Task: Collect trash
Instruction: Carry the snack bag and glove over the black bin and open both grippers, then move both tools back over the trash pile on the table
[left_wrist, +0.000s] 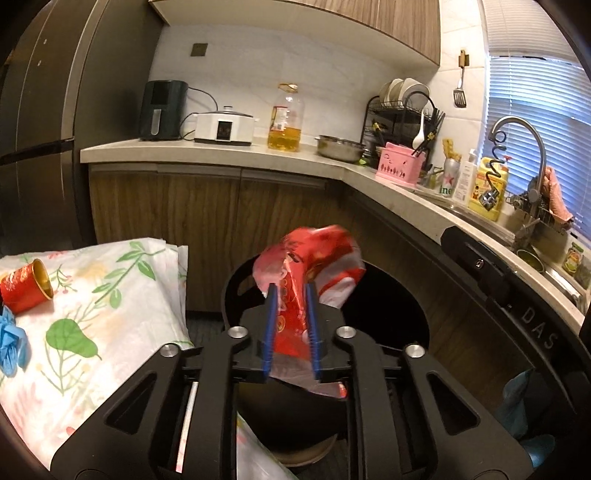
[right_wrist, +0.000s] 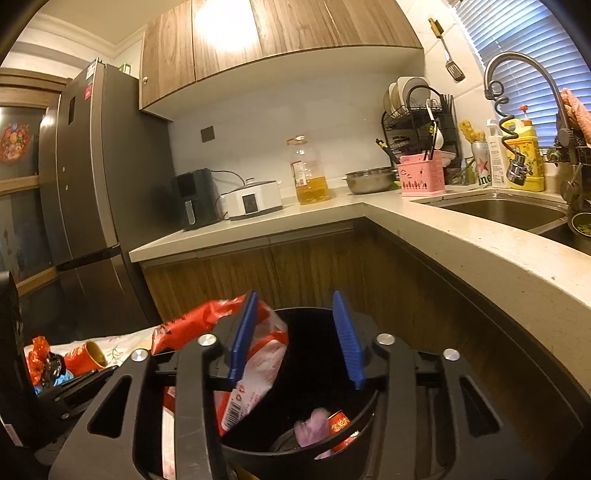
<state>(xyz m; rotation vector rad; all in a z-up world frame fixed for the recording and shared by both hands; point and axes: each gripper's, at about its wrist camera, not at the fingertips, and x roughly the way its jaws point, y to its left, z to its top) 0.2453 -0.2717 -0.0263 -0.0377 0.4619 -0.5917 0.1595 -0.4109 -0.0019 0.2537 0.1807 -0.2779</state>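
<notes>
Trash: one red wrapper (left_wrist: 306, 280) pinched in left gripper (left_wrist: 291, 325) jaws over one black bin (right_wrist: 306, 435); right gripper (right_wrist: 299, 339) jaws wide, empty.

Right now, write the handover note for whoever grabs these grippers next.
Left gripper: shut on the red snack bag, held above the black trash bin.
Right gripper: open, empty, over the same bin.
Done: some trash already lies at the bin's bottom, a purple piece and a red can.
Left: release the bag into the bin, then clear the floral cloth, which holds a red and gold cup on its side, a blue glove and an orange wrapper.
</notes>
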